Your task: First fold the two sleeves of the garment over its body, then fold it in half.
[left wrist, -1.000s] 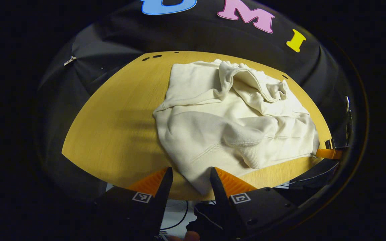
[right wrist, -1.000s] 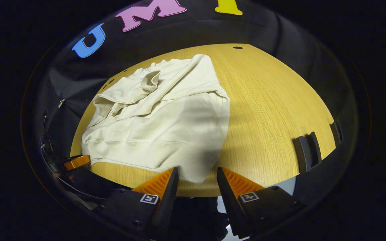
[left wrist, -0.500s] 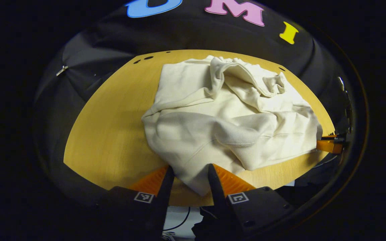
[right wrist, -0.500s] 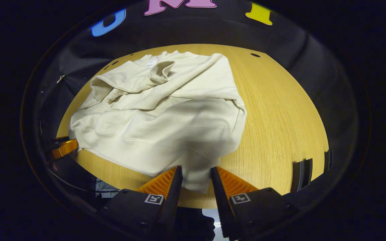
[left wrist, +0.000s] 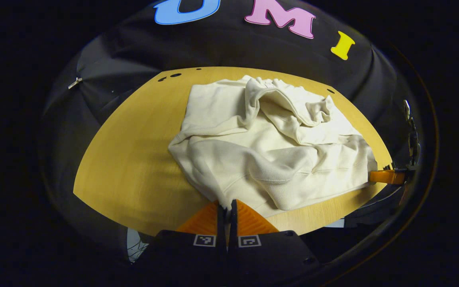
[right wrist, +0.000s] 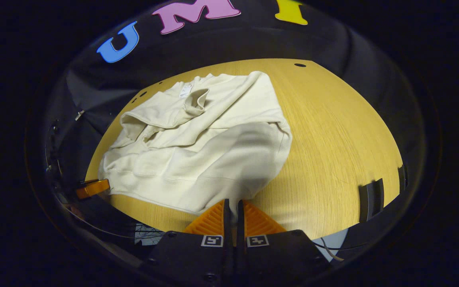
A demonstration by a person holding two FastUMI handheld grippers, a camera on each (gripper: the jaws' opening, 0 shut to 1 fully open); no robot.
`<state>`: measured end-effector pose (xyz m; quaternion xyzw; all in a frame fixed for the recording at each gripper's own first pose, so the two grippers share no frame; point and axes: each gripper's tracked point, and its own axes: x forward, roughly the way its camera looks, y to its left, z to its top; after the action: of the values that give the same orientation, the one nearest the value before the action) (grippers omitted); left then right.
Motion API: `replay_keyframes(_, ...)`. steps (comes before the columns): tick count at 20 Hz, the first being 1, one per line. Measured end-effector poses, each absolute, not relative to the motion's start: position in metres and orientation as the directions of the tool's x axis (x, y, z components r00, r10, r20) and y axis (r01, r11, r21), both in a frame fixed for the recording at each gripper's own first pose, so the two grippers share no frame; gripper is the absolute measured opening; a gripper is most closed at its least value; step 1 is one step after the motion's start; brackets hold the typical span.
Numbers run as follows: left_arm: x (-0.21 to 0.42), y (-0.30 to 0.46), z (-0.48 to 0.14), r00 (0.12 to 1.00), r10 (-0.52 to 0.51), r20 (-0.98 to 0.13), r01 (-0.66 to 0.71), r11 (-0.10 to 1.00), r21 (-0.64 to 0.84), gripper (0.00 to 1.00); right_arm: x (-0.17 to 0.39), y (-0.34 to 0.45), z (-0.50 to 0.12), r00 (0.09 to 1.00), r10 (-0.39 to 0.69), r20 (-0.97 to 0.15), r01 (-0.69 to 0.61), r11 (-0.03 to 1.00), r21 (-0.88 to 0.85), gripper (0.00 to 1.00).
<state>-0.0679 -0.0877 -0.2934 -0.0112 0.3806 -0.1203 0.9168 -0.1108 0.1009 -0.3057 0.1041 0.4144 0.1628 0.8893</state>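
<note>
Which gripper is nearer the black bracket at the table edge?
Right. The right gripper pinches the garment's near hem corner, on the same side of the table as the black bracket. The left gripper pinches the opposite hem corner.

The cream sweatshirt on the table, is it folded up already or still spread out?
Partly folded. The sweatshirt has both sleeves laid across its body, but it is not yet halved: each tool is pinching a near hem corner.
</note>
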Motion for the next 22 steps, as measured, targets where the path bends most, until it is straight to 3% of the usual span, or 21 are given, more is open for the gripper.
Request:
replay_keyframes(10,-0.034,-0.092,-0.225,0.729,-0.262,-0.632,0.154,0.963,-0.221,0.06,-0.068,0.109,-0.213,0.714,0.462,-0.526,-0.165,0.841,0.515,0.06)
replay_keyframes(22,0.061,-0.099,-0.172,0.812,-0.242,-0.531,0.124,0.961,-0.248,0.06,0.032,0.127,-0.157,0.803,0.439,-0.404,-0.149,0.803,0.577,0.06)
